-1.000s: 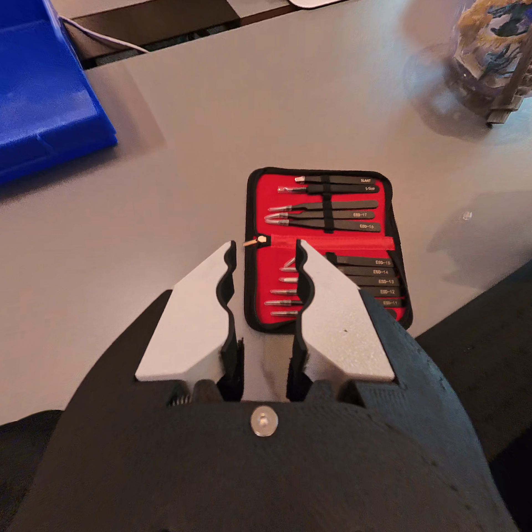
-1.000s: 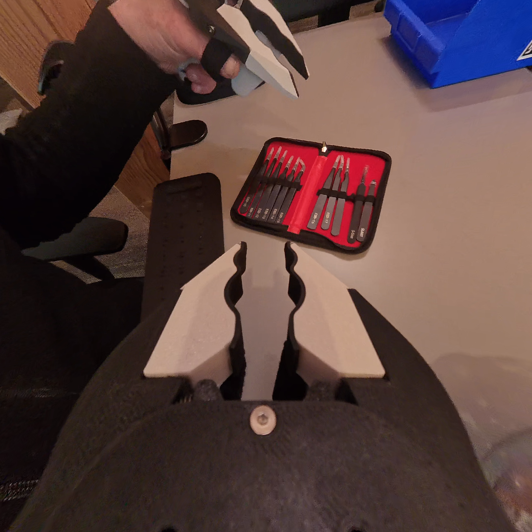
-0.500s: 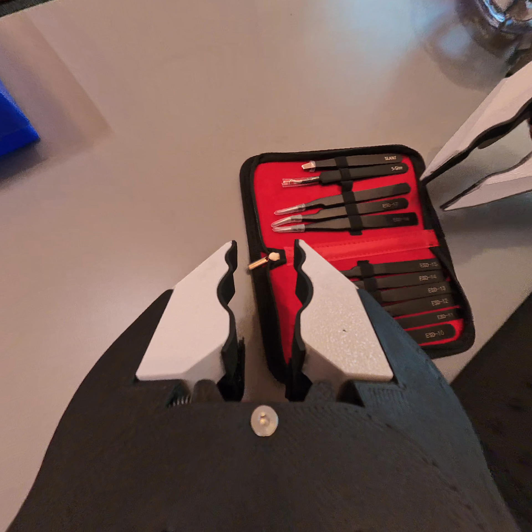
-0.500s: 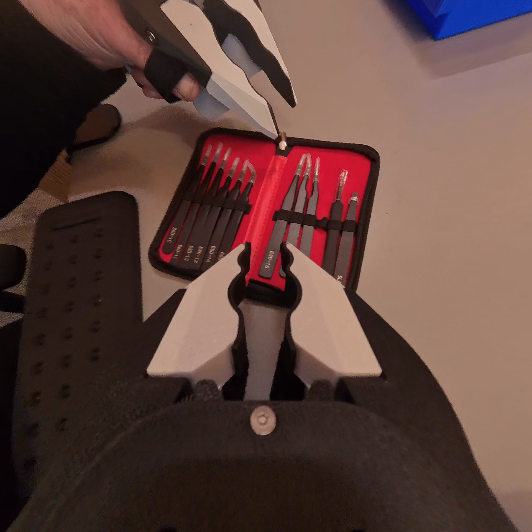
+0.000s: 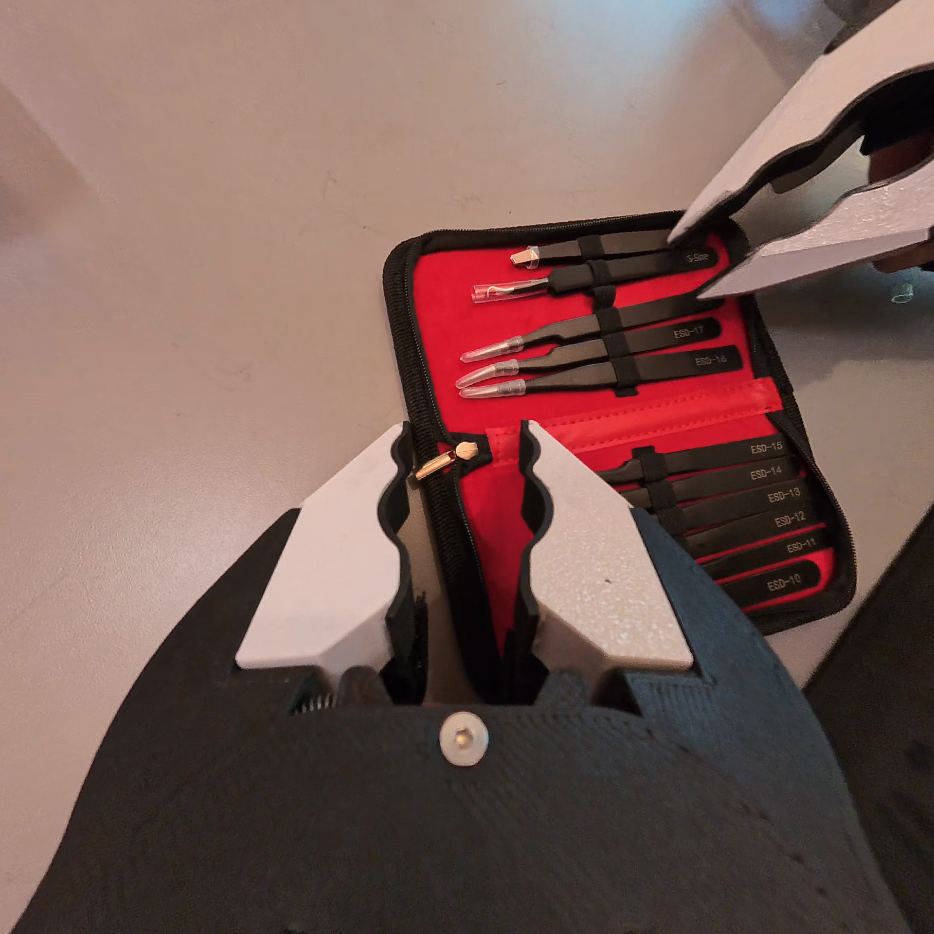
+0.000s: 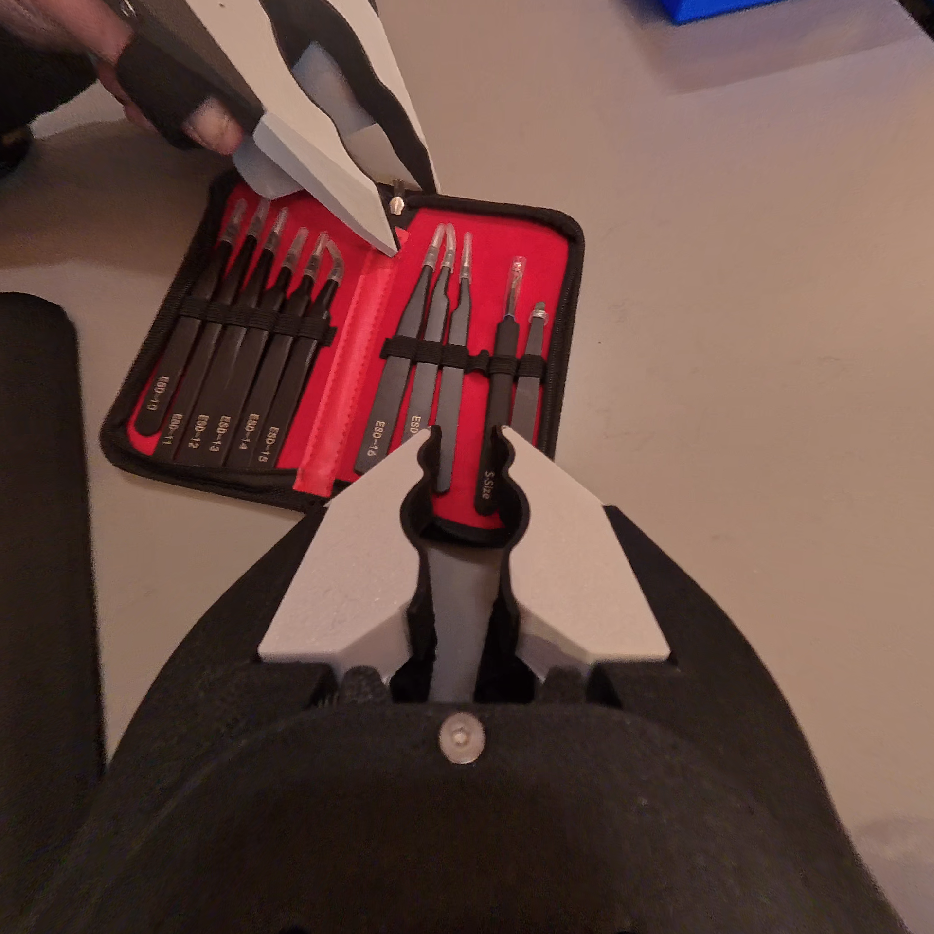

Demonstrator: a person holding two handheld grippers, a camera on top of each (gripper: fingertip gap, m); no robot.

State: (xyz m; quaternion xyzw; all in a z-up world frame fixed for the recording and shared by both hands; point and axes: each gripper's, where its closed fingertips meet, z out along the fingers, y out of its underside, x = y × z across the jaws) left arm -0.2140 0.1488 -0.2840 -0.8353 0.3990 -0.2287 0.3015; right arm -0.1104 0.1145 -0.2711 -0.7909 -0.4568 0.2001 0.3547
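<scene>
An open black zip case with red lining (image 5: 434, 313) lies on the grey table (image 5: 202, 202) and holds two rows of black tweezers (image 5: 657, 364) under elastic bands. My left gripper (image 5: 465, 429) is open and low over the case's near edge, with the brass zipper pull (image 5: 445, 460) between its fingers. My right gripper (image 6: 466, 432) is open, its tips over the handle ends of the right-hand row of tweezers (image 6: 439, 323). It also shows at the upper right of the left wrist view (image 5: 687, 268). The left gripper (image 6: 409, 217) shows over the case (image 6: 556, 283) at the zipper pull (image 6: 397, 199).
A person's hand (image 6: 202, 121) holds the left gripper. A blue bin (image 6: 733, 7) stands at the table's (image 6: 707, 303) far end. A black padded chair part (image 6: 35, 455) lies beside the table edge next to the case.
Both grippers have come down and closer to the case. The left one now straddles the zipper pull, and the right one's tips have reached the tweezers' handle ends.
</scene>
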